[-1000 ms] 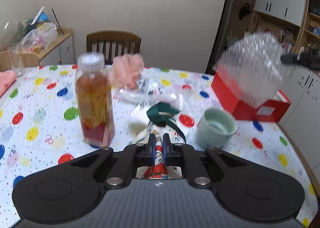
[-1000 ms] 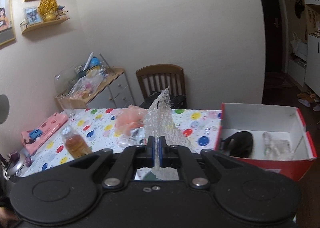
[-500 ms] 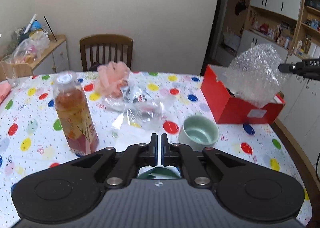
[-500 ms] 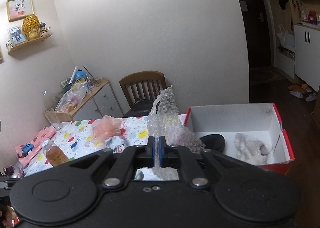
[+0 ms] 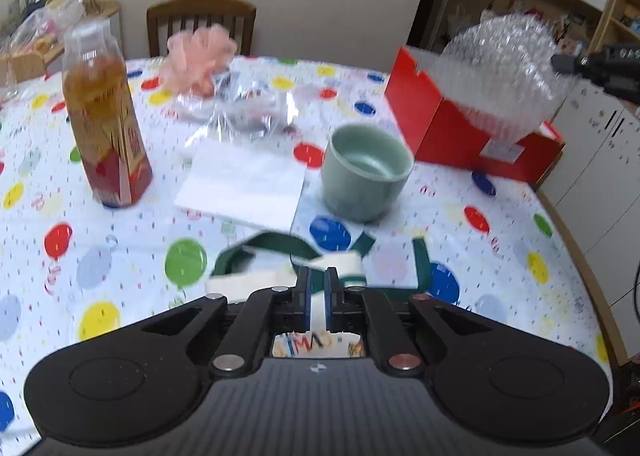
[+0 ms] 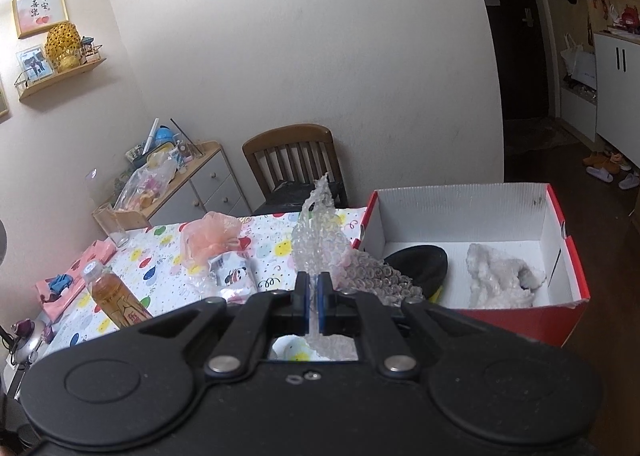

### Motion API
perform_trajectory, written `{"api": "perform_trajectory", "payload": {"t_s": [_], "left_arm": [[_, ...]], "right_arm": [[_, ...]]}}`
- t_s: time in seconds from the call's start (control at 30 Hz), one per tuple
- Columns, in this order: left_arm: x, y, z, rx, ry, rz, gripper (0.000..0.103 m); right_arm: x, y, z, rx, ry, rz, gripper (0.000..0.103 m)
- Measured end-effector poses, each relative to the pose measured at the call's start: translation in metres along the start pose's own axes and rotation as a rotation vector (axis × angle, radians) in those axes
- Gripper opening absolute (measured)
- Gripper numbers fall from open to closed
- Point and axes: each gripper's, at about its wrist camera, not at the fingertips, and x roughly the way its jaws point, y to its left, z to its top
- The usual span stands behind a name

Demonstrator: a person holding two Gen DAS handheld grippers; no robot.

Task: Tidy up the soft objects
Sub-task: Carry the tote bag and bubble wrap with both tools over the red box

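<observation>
- Clamping a green-and-white fabric pouch (image 5: 280, 280), the left tool (image 5: 316, 296) holds it low over the polka-dot surface (image 5: 120, 256).
- Right tool (image 6: 314, 300) pinches bubble wrap (image 6: 320, 240), draped over the red shoebox (image 6: 560, 320) rim.

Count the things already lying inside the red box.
2: a black item at the left of the red box floor and a white fluffy lump at its right. The held bubble wrap may hide more.
</observation>
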Motion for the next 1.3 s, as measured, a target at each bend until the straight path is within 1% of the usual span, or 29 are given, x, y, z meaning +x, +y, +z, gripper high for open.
{"api": "perform_trajectory", "payload": {"t_s": [0.03,0.1,0.13,0.17,0.2,0.23,0.33,0.4,0.47,0.57,0.63,0.73,0.8,0.9,0.93,0.97,1.0,1.03,1.07,1.1,1.17,1.2,1.23,1.3], "left_arm": [[0.003,-0.001,-0.003,-0.005,0.012,0.009,0.010],[0.008,-0.002,-0.007,-0.015,0.031,0.013,0.024],[0.010,-0.002,-0.010,-0.025,0.038,0.014,0.044],[0.012,-0.001,-0.013,-0.037,0.044,0.016,0.072],[0.013,0.000,-0.015,-0.051,0.048,0.017,0.083],[0.014,0.001,-0.016,-0.067,0.047,0.016,0.084],[0.014,-0.003,-0.017,-0.073,0.038,0.016,0.085],[0.017,-0.005,-0.017,-0.067,0.051,0.039,0.085],[0.021,0.002,-0.021,-0.098,0.068,0.052,0.085],[0.027,0.016,-0.029,-0.168,0.091,0.103,0.085],[0.031,0.022,-0.033,-0.189,0.104,0.114,0.085],[0.043,0.015,-0.037,-0.144,0.136,0.130,0.085],[0.047,0.009,-0.038,-0.116,0.133,0.153,0.085],[0.051,0.006,-0.039,-0.103,0.131,0.181,0.084],[0.053,0.005,-0.040,-0.094,0.135,0.189,0.083],[0.055,0.003,-0.041,-0.084,0.138,0.198,0.074],[0.057,0.001,-0.041,-0.074,0.141,0.205,0.071],[0.058,0.000,-0.042,-0.065,0.143,0.214,0.063],[0.058,-0.002,-0.042,-0.057,0.138,0.230,0.052],[0.058,-0.003,-0.042,-0.052,0.134,0.245,0.048],[0.057,-0.002,-0.041,-0.048,0.126,0.266,0.034],[0.056,-0.001,-0.041,-0.052,0.122,0.267,0.030],[0.055,0.000,-0.041,-0.054,0.118,0.272,0.022],[0.054,0.000,-0.041,-0.041,0.110,0.294,0.015]], "right_arm": [[0.000,-0.001,-0.001,0.000,0.003,0.001,0.003],[-0.001,-0.003,-0.002,0.001,0.006,0.001,0.003],[-0.001,-0.004,-0.002,0.002,0.008,0.001,0.003],[-0.001,-0.005,-0.003,0.002,0.010,0.000,0.003],[-0.001,-0.007,-0.003,0.003,0.012,-0.001,0.003],[-0.001,-0.009,-0.004,0.003,0.014,-0.001,0.003],[-0.002,-0.013,-0.006,0.009,0.020,-0.004,0.003],[-0.003,-0.015,-0.007,0.011,0.021,-0.004,0.003],[-0.003,-0.017,-0.008,0.014,0.023,-0.003,0.003],[-0.004,-0.018,-0.008,0.015,0.027,-0.001,0.003],[-0.003,-0.020,-0.009,0.015,0.033,-0.002,0.003],[-0.001,-0.021,-0.010,0.018,0.042,-0.002,0.003],[0.000,-0.021,-0.011,0.018,0.046,-0.001,0.003],[0.000,-0.022,-0.012,0.015,0.049,0.001,0.003],[0.000,-0.022,-0.012,0.014,0.049,0.001,0.003],[0.000,-0.022,-0.012,0.013,0.049,0.001,0.003],[0.000,-0.023,-0.011,0.013,0.050,0.000,0.003],[0.000,-0.023,-0.011,0.014,0.051,-0.001,0.003],[0.000,-0.024,-0.011,0.015,0.051,-0.002,0.003],[0.000,-0.025,-0.011,0.015,0.052,-0.003,0.003],[-0.001,-0.026,-0.012,0.016,0.053,-0.005,0.003],[-0.001,-0.027,-0.012,0.017,0.053,-0.006,0.003],[0.000,-0.027,-0.012,0.017,0.054,-0.006,0.003],[0.000,-0.028,-0.013,0.019,0.055,-0.007,0.003]]}}
